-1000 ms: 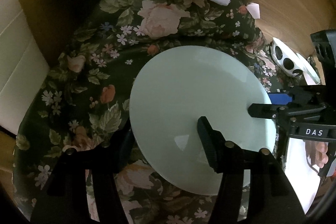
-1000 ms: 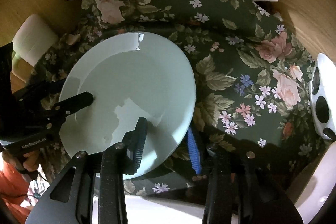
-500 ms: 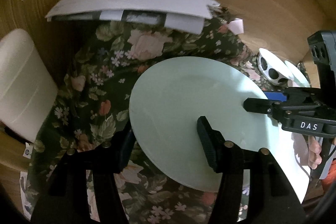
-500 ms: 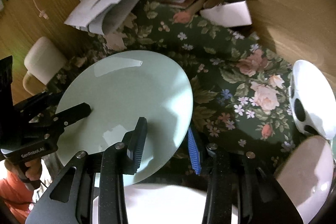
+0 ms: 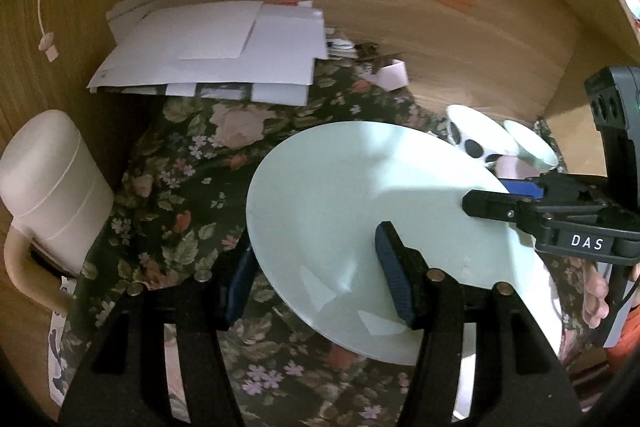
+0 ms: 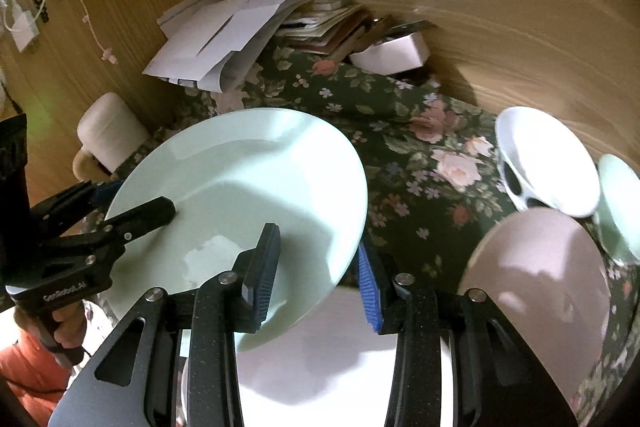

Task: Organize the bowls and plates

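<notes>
Left wrist view first: we see our left gripper straddling the near rim of the pale green plate, one finger under it and one above, clamping it. Our right gripper pinches the plate's far right rim the same way. The plate hangs tilted above the floral tablecloth. Behind it sit a spotted bowl, a stack of papers and a cream container.

Right wrist view: our right gripper clamps the green plate at its right edge, while the left gripper grips the opposite rim. Beneath lies a white plate; to the right we see a pink plate, the spotted bowl and a pale bowl.
</notes>
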`<state>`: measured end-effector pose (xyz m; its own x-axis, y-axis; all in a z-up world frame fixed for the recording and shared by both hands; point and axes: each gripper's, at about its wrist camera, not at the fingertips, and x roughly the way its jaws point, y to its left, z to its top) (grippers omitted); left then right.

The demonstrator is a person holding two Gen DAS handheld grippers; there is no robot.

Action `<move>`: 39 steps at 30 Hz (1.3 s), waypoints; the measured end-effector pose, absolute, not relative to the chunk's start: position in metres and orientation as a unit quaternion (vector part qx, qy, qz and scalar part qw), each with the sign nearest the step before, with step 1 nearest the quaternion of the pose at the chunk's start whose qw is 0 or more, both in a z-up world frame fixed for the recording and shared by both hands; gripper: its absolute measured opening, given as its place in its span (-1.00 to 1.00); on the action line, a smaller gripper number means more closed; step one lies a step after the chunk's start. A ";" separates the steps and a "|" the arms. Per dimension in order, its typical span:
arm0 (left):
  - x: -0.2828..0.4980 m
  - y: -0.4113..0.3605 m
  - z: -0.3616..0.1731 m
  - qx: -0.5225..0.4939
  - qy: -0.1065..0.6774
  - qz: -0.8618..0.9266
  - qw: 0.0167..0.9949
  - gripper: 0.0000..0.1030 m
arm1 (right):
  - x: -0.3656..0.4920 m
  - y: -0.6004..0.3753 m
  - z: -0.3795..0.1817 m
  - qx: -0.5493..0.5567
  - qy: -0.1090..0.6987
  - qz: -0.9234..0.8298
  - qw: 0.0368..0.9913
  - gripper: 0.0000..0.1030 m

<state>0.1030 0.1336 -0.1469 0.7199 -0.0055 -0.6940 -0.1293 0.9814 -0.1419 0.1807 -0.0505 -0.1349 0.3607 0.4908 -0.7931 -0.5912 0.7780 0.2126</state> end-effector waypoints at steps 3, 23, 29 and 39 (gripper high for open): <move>0.098 0.123 -0.143 -0.084 0.368 0.026 0.926 0.12 | 0.171 -0.062 -0.131 -0.049 0.455 0.321 0.829 -0.34; 0.066 0.068 -0.129 -0.060 0.350 -0.029 0.935 0.12 | 0.115 -0.110 -0.117 -0.025 0.433 0.279 0.857 -0.34; 0.061 0.057 -0.132 -0.058 0.354 -0.038 0.933 0.12 | 0.104 -0.122 -0.123 -0.015 0.437 0.271 0.857 -0.34; 0.059 0.044 -0.143 -0.054 0.369 -0.048 0.927 0.12 | 0.096 -0.136 -0.140 0.000 0.455 0.263 0.851 -0.34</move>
